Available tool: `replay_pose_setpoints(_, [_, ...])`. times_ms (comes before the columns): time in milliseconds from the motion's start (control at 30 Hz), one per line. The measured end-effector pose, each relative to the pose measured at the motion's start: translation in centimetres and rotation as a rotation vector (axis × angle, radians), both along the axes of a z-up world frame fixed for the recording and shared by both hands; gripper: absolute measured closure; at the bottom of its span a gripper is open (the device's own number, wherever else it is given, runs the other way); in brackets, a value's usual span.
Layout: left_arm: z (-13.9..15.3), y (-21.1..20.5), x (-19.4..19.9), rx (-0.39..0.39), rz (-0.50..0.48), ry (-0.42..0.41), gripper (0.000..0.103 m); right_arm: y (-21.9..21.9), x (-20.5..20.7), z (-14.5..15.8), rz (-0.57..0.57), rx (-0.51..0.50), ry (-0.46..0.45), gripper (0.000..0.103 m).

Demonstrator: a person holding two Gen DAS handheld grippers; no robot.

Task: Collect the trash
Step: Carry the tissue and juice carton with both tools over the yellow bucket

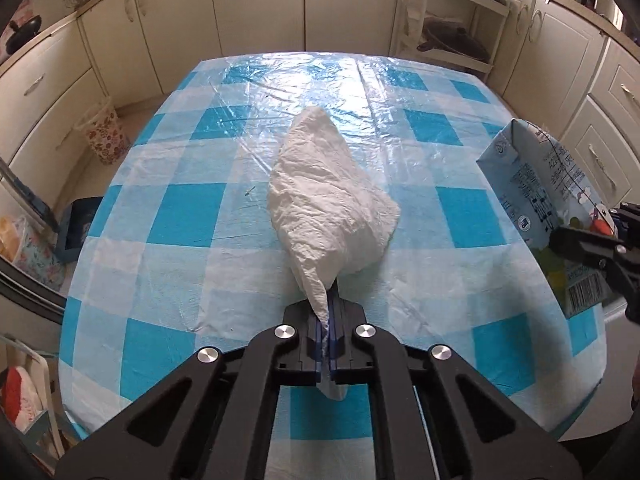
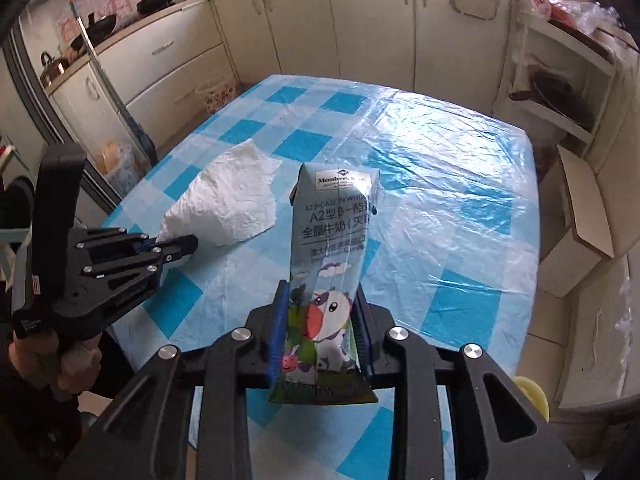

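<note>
A crumpled white paper napkin (image 1: pixel 328 196) lies on the blue-and-white checked tablecloth (image 1: pixel 180 216). My left gripper (image 1: pixel 328 320) is shut on the napkin's near corner, which is pinched between the blue pads. In the right wrist view the same napkin (image 2: pixel 228 204) and left gripper (image 2: pixel 176 248) appear at the left. A light-blue milk carton (image 2: pixel 332 248) with a cartoon cow sits between the fingers of my right gripper (image 2: pixel 320 320), the blue pads pressing its two sides near its lower end. The left wrist view shows the carton (image 1: pixel 540 200) at the right edge.
Cream kitchen cabinets (image 1: pixel 260 8) ring the table. A floral bin (image 1: pixel 105 136) stands on the floor at the left, an open cardboard box (image 2: pixel 580 216) at the right. A white shelf with dark pans (image 1: pixel 456 36) stands behind the table. A hand (image 2: pixel 76 360) holds the left gripper.
</note>
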State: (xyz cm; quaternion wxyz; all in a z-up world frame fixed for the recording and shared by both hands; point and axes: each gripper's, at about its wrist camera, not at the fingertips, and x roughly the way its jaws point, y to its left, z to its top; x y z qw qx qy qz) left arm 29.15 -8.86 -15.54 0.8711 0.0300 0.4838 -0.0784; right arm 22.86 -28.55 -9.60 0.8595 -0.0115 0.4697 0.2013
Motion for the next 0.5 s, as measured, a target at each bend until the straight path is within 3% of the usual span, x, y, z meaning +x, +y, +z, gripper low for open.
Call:
replay_pose_setpoints(133, [2.7, -2.2, -2.2, -0.057, -0.092, -0.054, 0.100, -5.8, -1.7, 1.7, -0.145, 0.018, -0.019, 0.073])
replay_pose_setpoints(233, [3.9, -5.4, -3.9, -0.093, -0.182, -0.059, 0.100, -11.0, -3.0, 1.2, -0.274, -0.024, 0.007, 0.073])
replay_pose_setpoints(367, [4.7, -11.4, -6.7, -0.142, -0.321, -0.043, 0.100, -16.7, -4.9, -2.6, -0.407, -0.064, 0.122, 0.073])
replay_pose_setpoints(500, [4.7, -17.9, -9.1, -0.168, -0.442, -0.018, 0.100, -19.4, -6.1, -7.3, -0.445, -0.101, 0.254, 0.073])
